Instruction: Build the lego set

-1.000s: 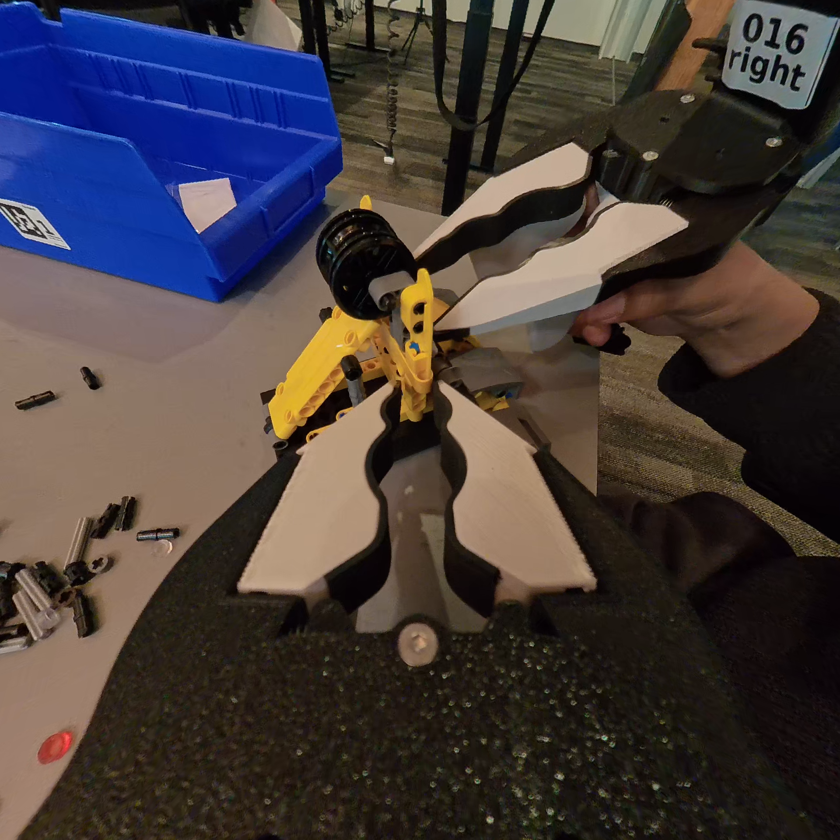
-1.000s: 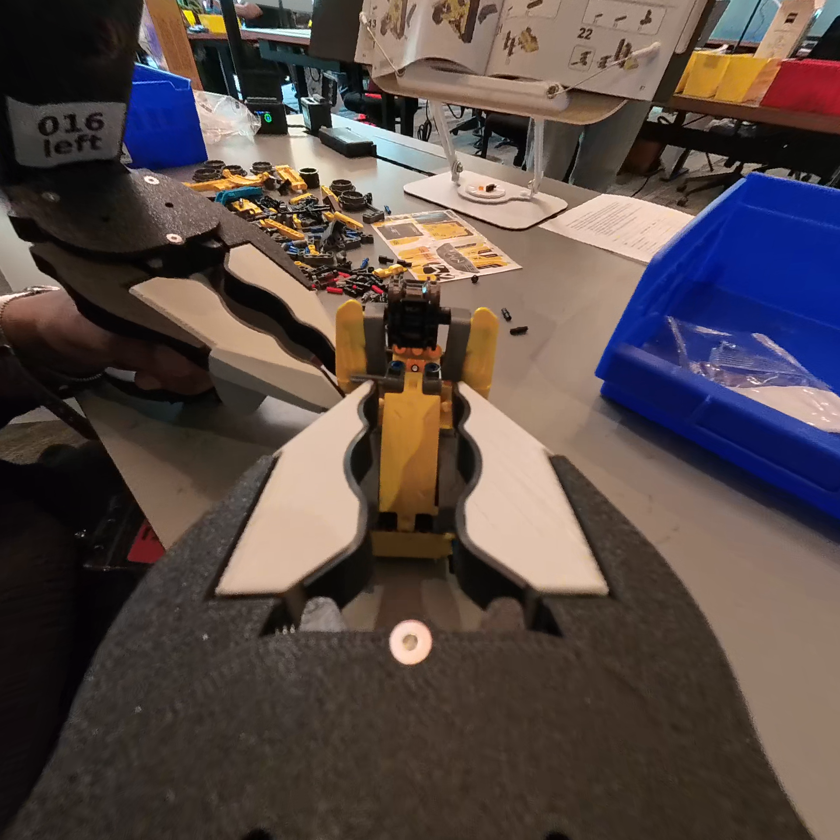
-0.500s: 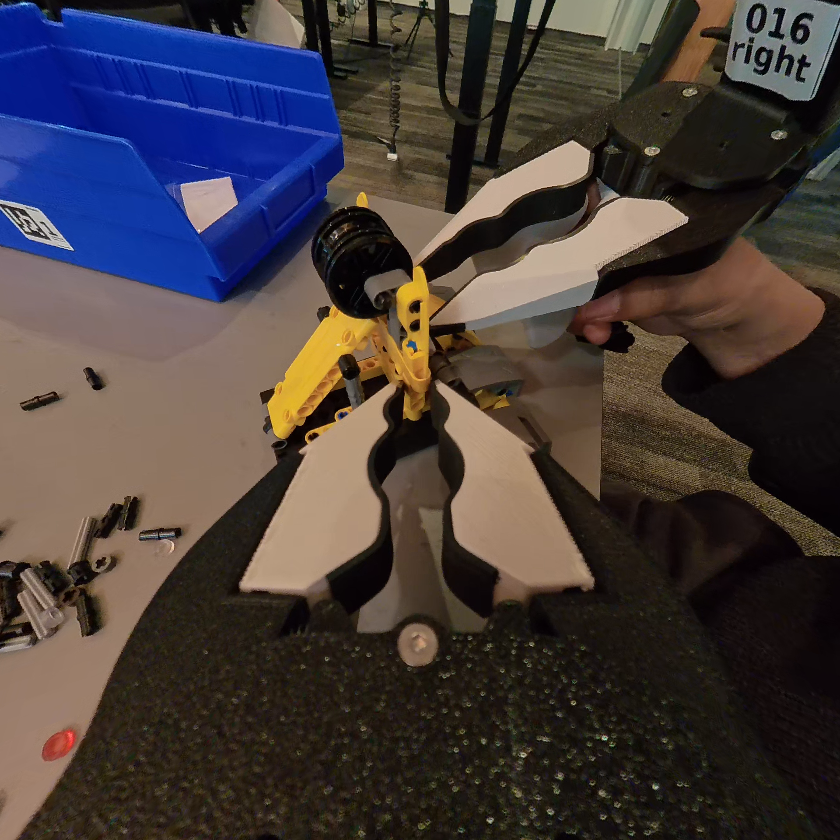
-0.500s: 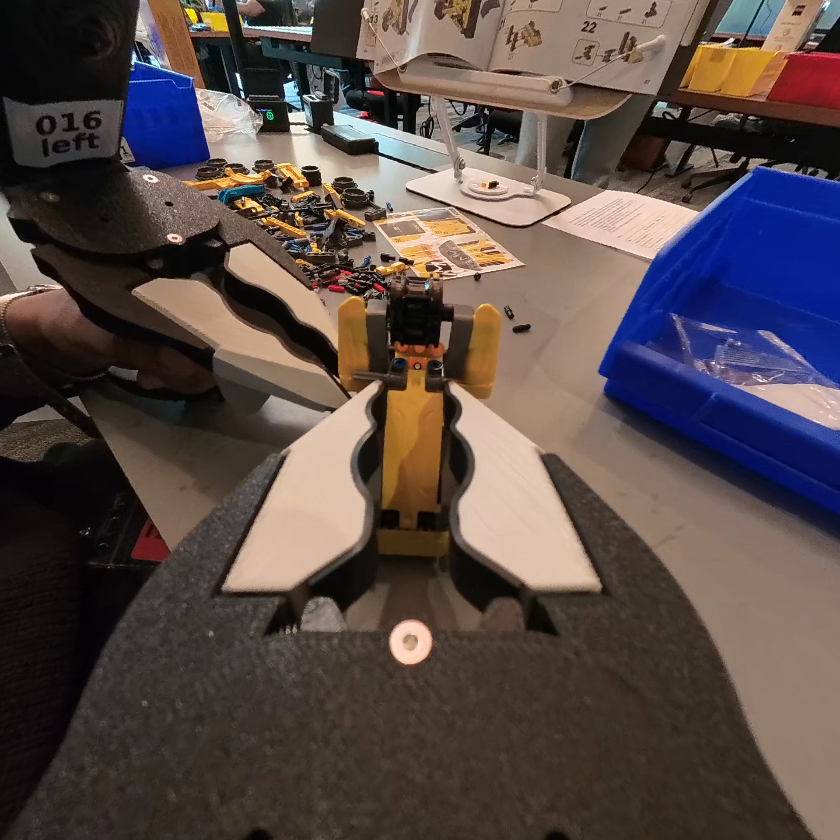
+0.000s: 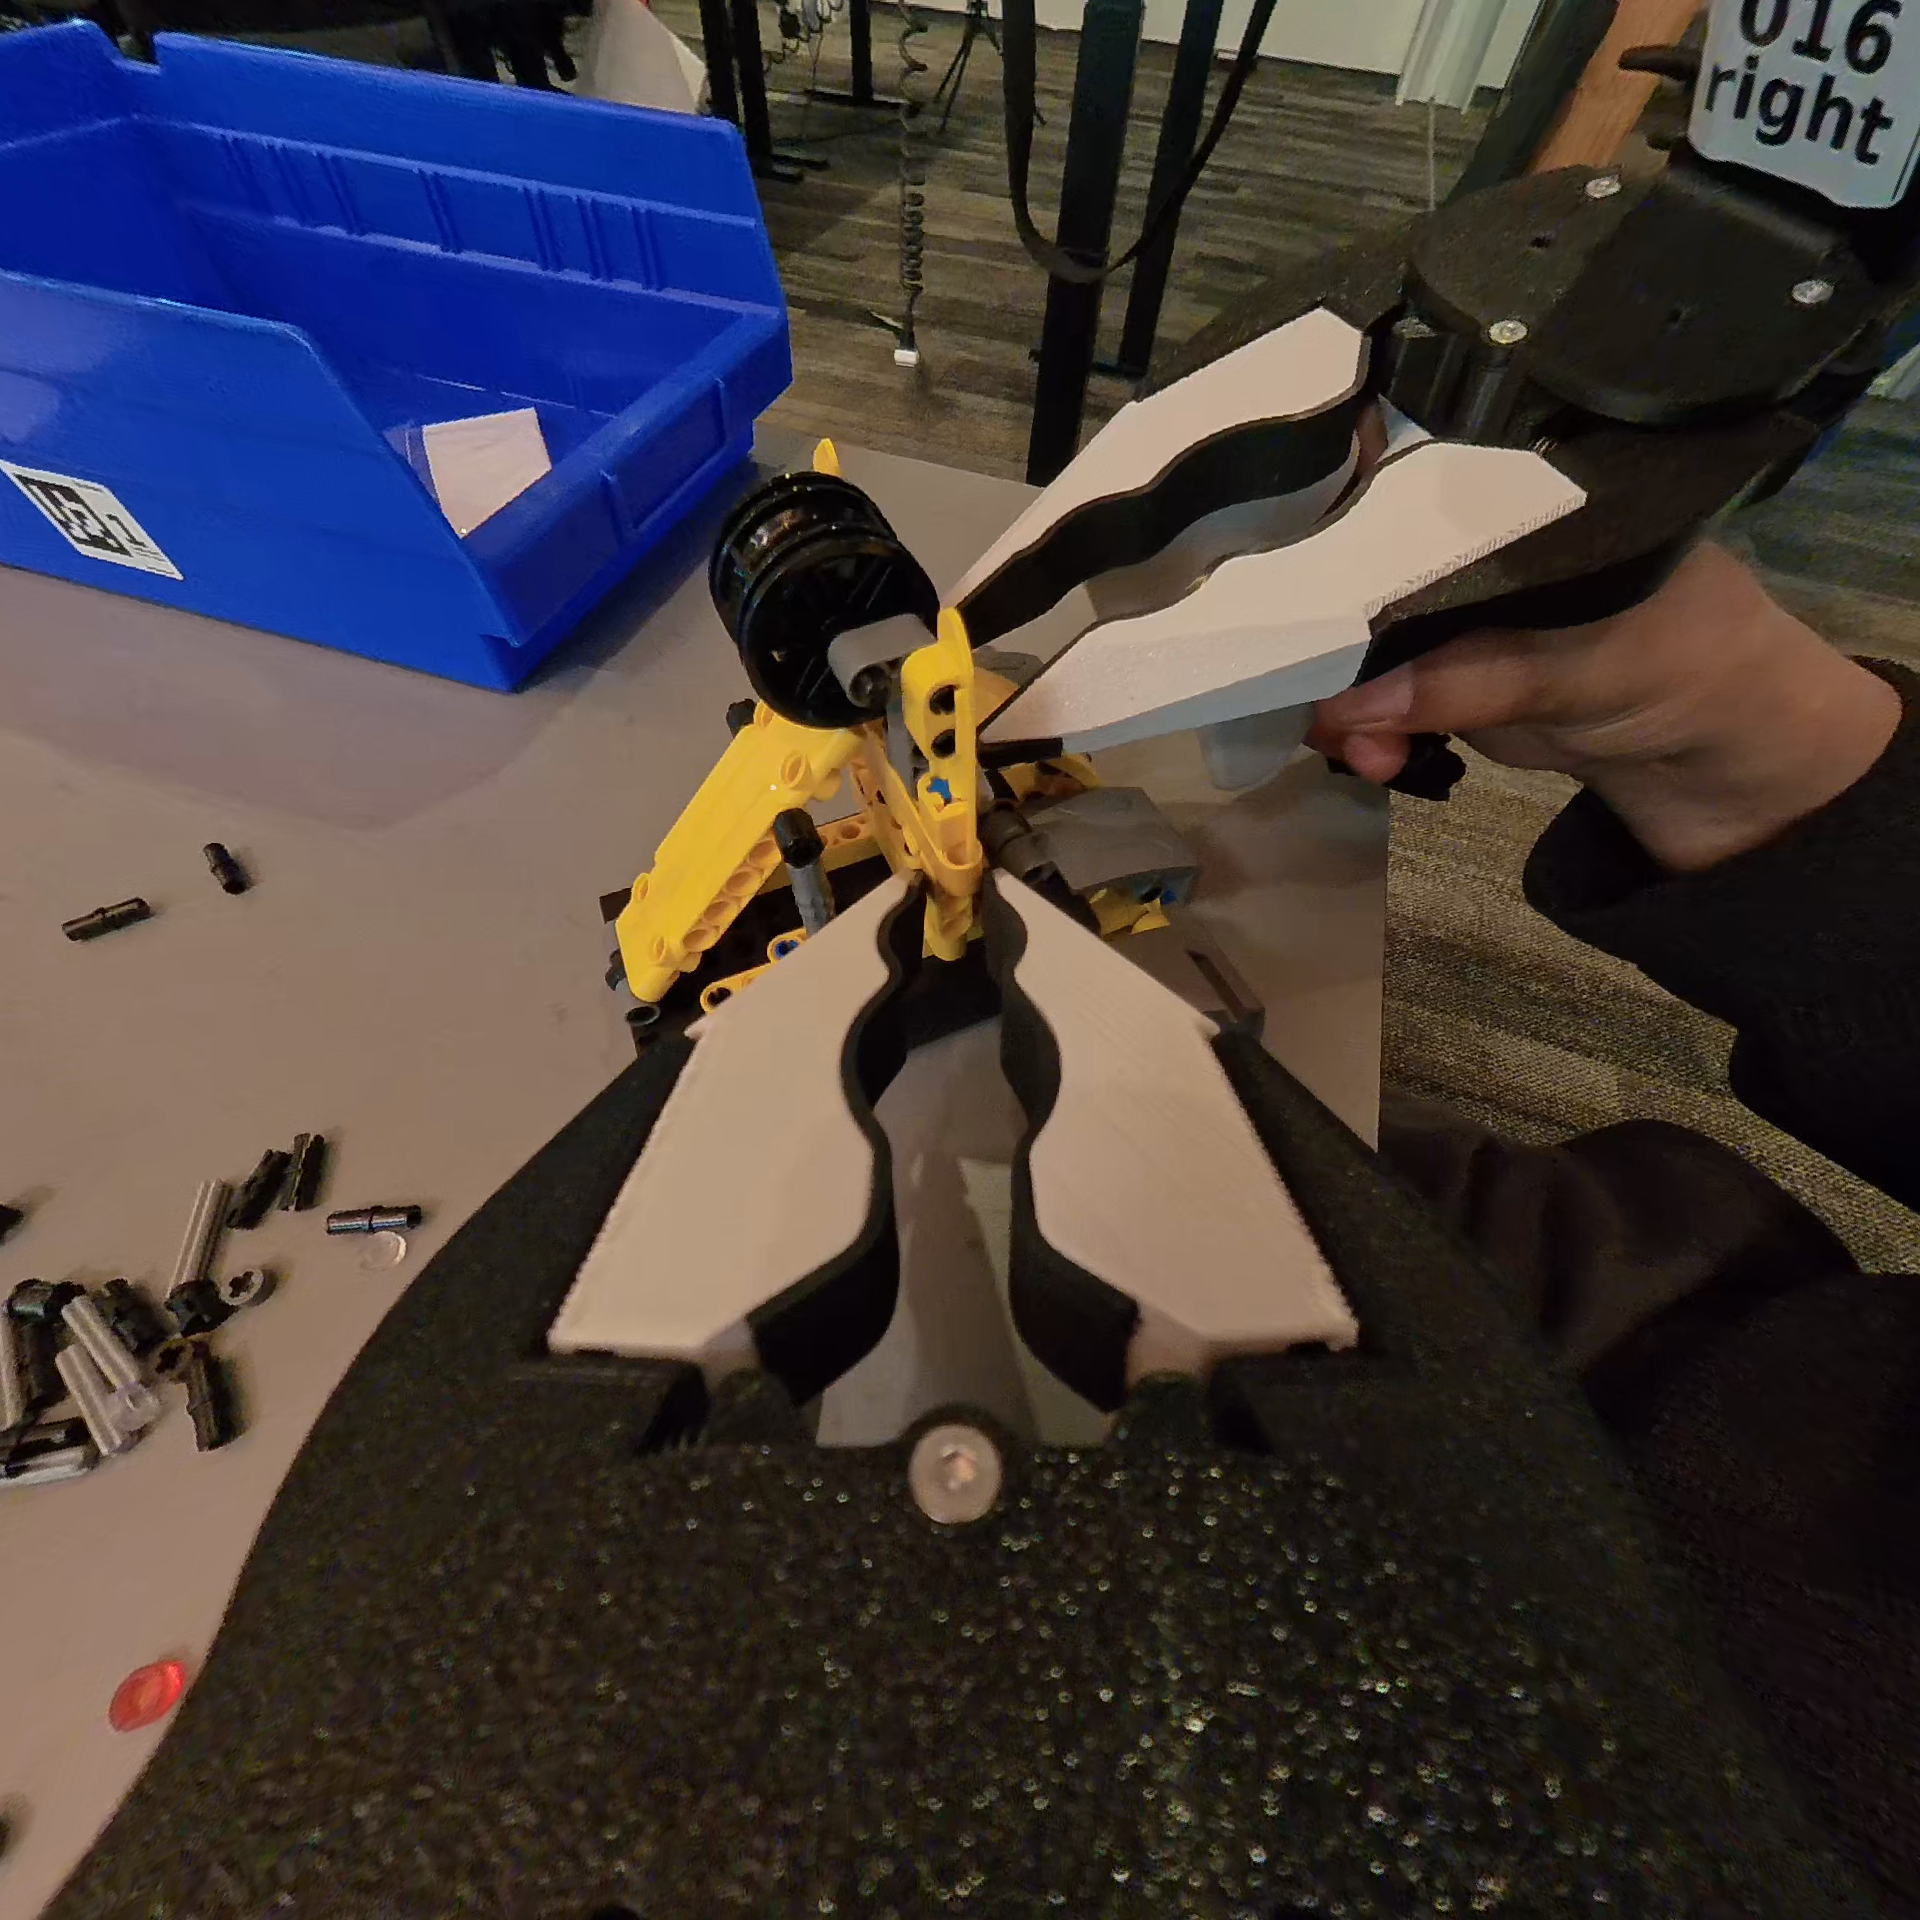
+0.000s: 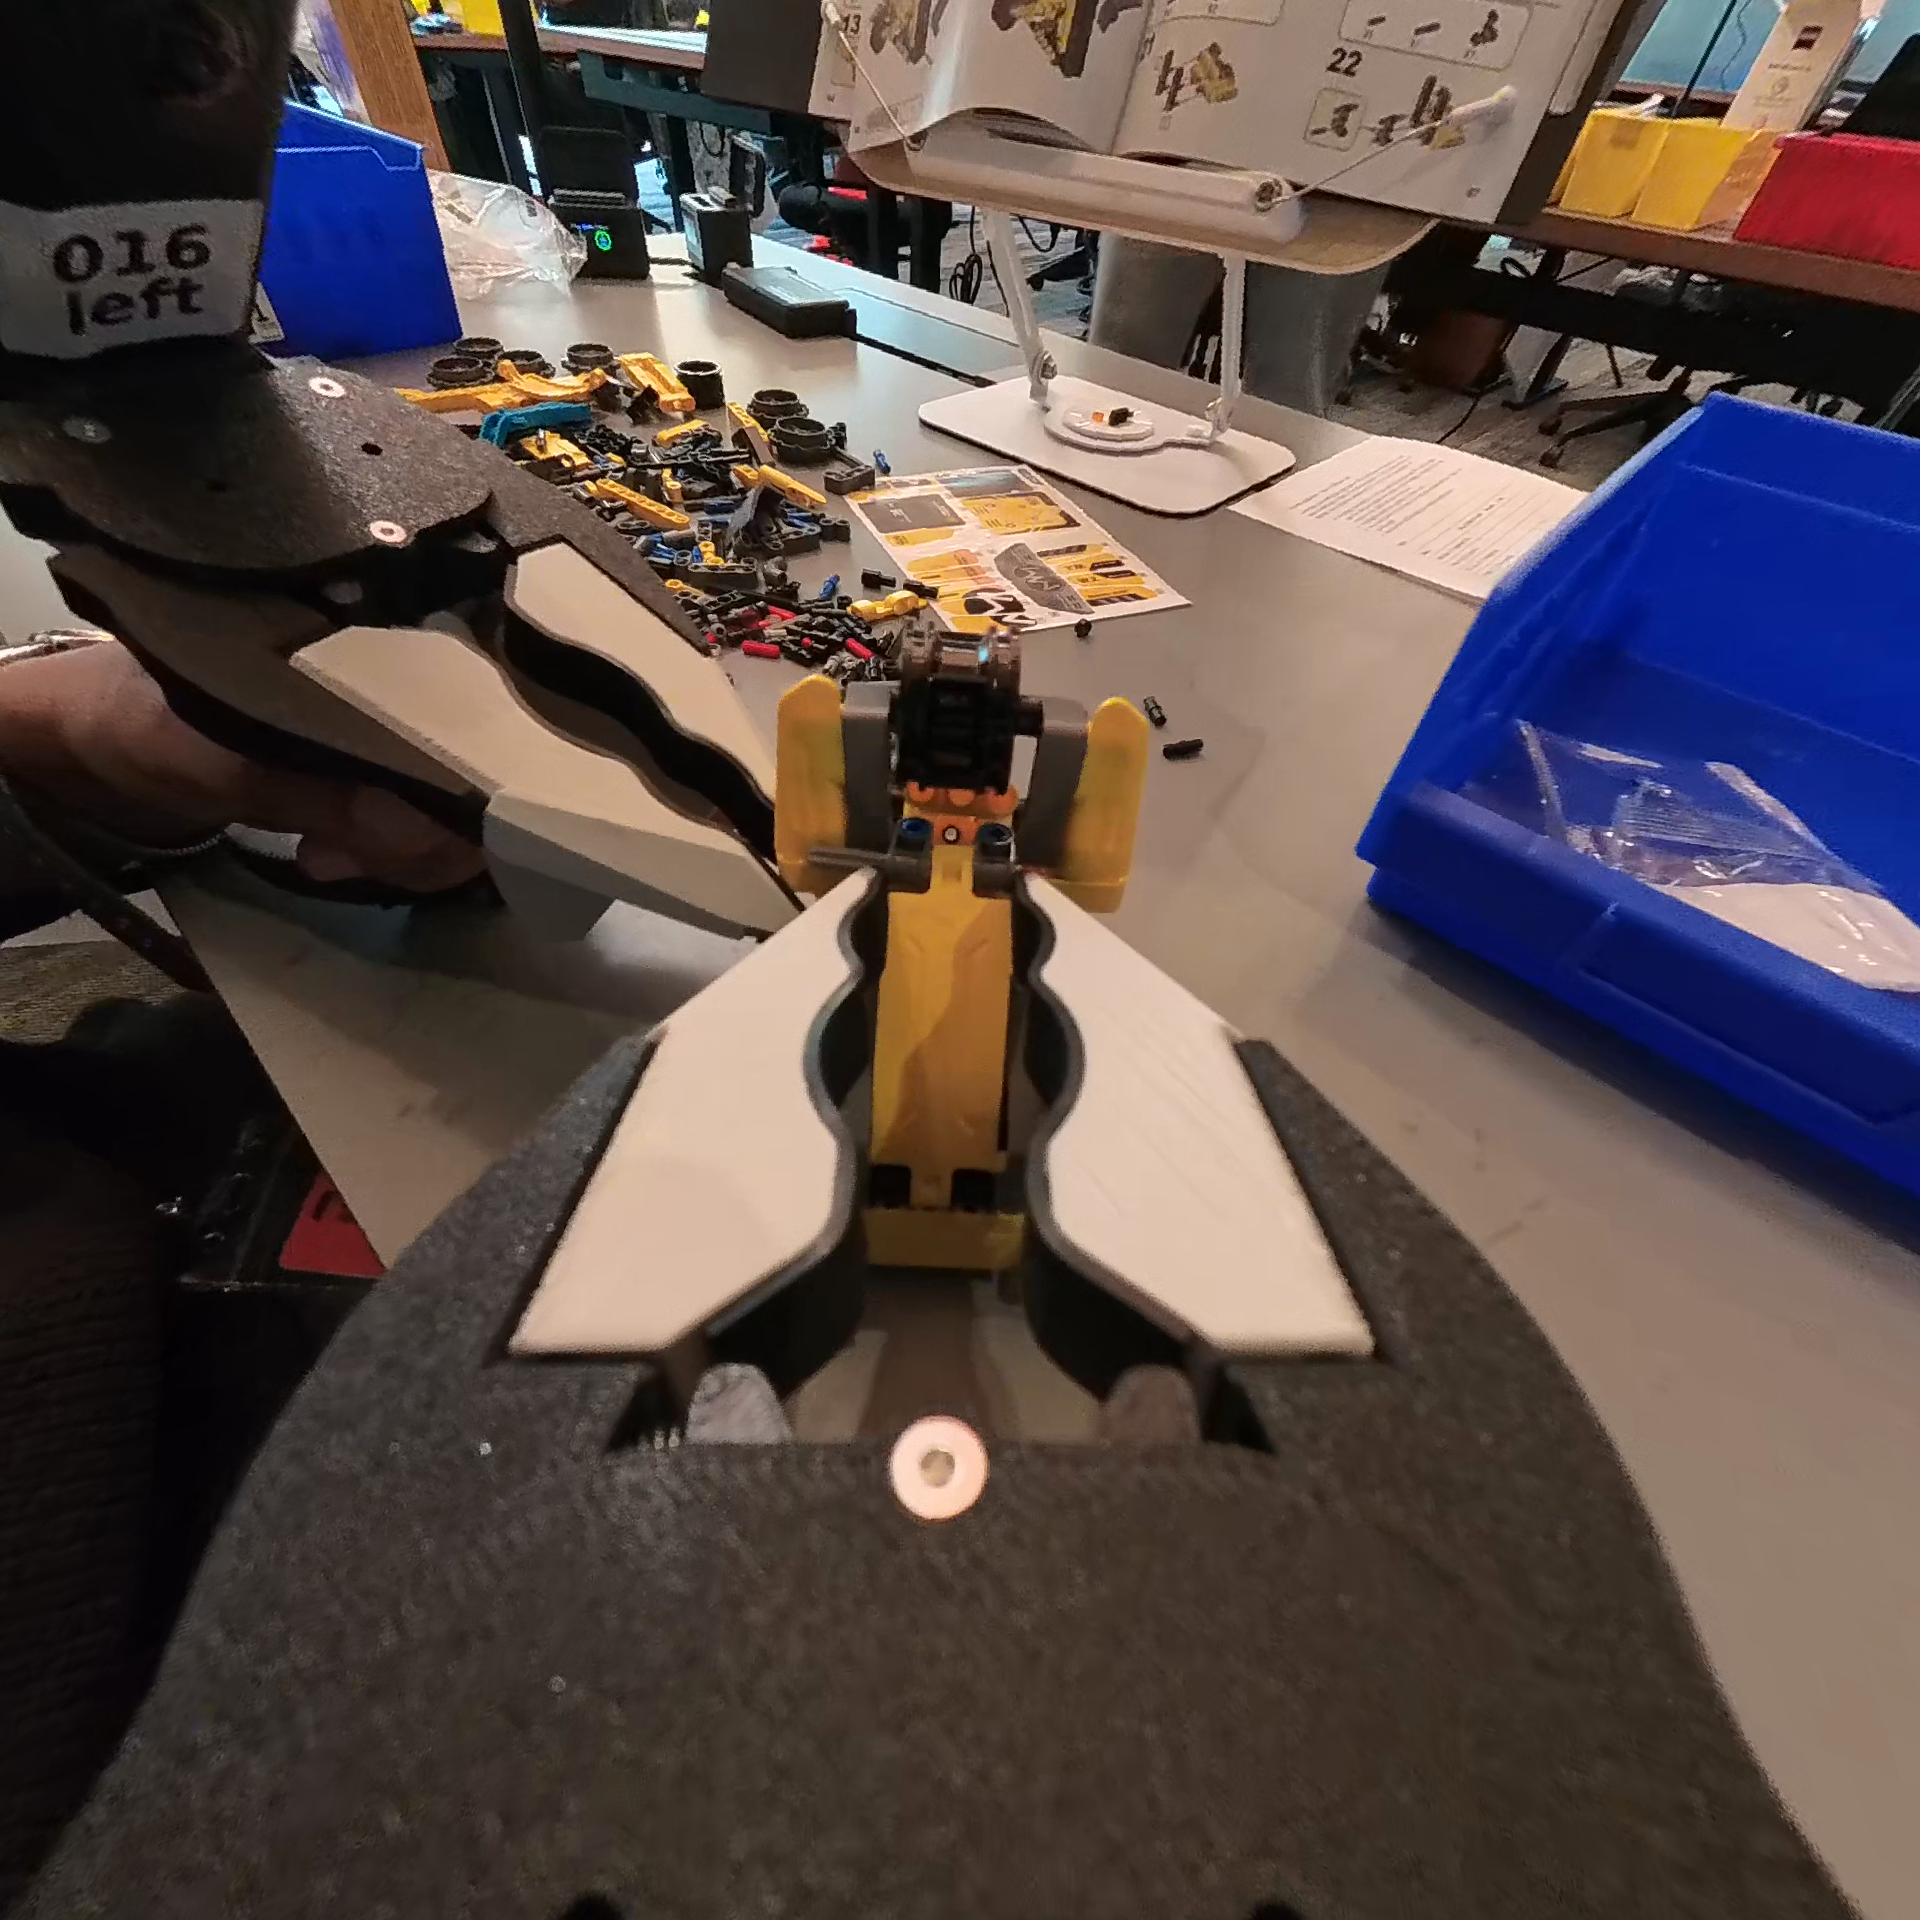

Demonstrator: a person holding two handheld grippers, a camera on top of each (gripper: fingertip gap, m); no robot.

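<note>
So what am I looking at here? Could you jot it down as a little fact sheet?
Setting: grey table
Left gripper: shut on a yellow beam of the toy model
Right gripper: shut on the yellow toy model
Model detail: black wheel at its top
Nearby: blue bin, loose building pieces, sticker sheet, open instruction booklet on a stand

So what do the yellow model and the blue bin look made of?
Yellow model: apparently hard moulded plastic, smooth with a slight sheen, pin holes along its beams. Blue bin: also looks like rigid moulded plastic, glossy, with ribbed walls. Right tool is shut on the model.
</note>
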